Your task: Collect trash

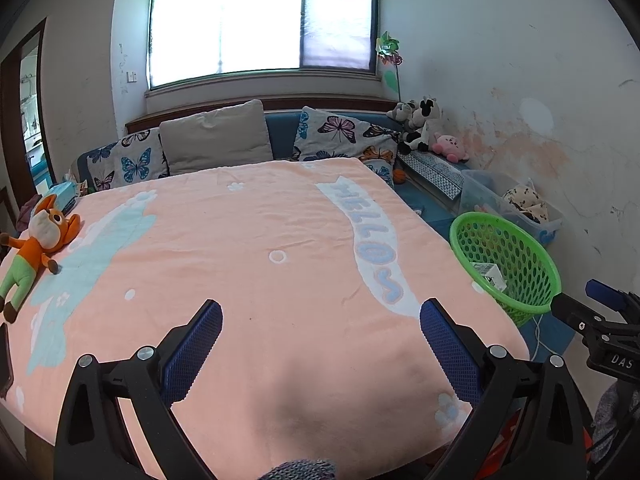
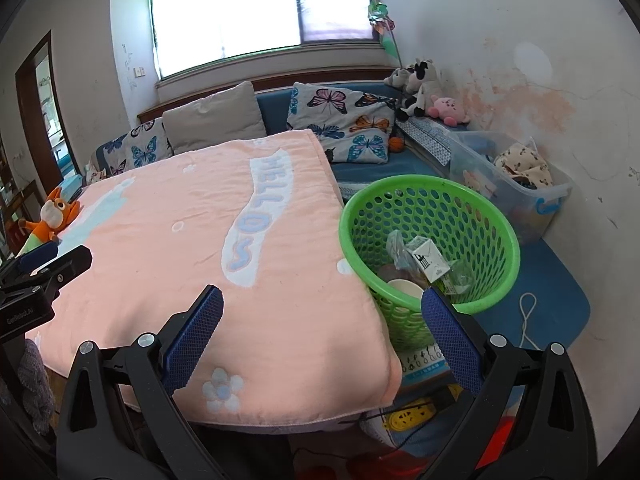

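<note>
Trash, a white printed carton (image 2: 429,261), crumpled clear wrappers (image 2: 396,249) and a round pale cup (image 2: 405,289), lies inside the green perforated plastic basket (image 2: 496,292), which stands at 3 o'clock just beside the desk covered by a peach "HELLO" blanket (image 2: 192,216). The left hand-held gripper (image 1: 320,334) hovers over that blanket with its blue pads spread wide and empty. The right hand-held gripper (image 2: 322,322) is likewise spread and empty, its right finger in front of the basket's near rim.

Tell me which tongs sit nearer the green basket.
Right. The right tongs hang open just beside the green basket, one finger overlapping its rim in view. The left tongs hang open over the pink blanket, farther off.
</note>
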Demonstrator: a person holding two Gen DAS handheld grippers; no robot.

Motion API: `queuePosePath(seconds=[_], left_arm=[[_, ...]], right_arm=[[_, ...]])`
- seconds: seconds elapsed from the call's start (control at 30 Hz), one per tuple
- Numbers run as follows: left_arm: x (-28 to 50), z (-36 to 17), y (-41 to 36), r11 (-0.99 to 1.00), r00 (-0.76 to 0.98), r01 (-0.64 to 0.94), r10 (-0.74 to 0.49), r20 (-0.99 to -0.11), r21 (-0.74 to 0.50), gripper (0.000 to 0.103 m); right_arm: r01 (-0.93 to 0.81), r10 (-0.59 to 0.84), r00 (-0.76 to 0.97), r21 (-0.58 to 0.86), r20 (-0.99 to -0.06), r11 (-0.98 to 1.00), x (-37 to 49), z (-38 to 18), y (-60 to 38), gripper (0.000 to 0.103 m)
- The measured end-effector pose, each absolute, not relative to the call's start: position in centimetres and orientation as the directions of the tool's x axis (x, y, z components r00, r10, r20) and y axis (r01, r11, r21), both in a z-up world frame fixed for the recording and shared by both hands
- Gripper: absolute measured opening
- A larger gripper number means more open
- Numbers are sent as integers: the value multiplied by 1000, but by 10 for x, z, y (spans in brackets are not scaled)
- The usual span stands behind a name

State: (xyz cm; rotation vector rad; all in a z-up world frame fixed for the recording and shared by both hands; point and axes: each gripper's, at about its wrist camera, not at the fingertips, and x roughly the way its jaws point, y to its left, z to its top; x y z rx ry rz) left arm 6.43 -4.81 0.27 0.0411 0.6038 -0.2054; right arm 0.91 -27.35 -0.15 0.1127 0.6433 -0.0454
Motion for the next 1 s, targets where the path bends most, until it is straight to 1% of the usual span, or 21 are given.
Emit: queuePosePath(seconds=[0.17, 1.0], left_arm=[[63, 3, -53, 977, 801, 212, -184, -570, -18, 96], [59, 11, -64, 979, 836, 202, -153, -527, 36, 96]], right_arm=[[81, -11, 801, 90, -599, 993, 9, -2, -275, 99], [78, -8, 801, 91, -599, 993, 9, -2, -278, 99]])
